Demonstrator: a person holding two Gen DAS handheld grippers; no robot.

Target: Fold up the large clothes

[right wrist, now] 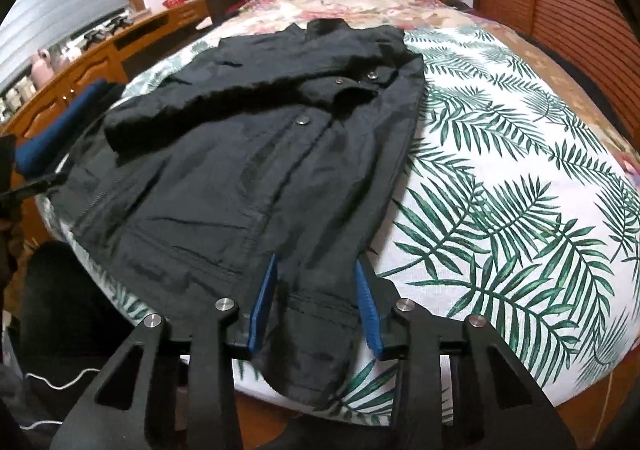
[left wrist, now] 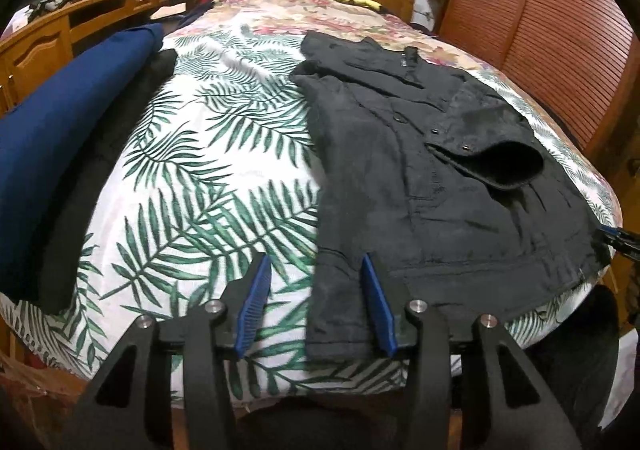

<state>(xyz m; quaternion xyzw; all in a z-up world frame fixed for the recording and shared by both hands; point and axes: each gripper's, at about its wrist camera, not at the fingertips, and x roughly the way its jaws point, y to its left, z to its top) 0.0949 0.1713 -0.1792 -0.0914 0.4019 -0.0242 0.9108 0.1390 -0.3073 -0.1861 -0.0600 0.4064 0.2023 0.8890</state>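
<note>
On the leaf-print bedspread (left wrist: 208, 153), a dark jacket (left wrist: 420, 169) lies flat with sleeves crossed inward, its hem at the near edge, where the left gripper (left wrist: 314, 290) and right gripper (right wrist: 316, 290) straddle its corners, jaws parted, apparently poised for a fold

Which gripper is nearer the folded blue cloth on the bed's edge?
Left. The left gripper straddles the dark jacket's hem corner on the folded blue cloth's side; the right gripper is at the opposite hem corner.
</note>
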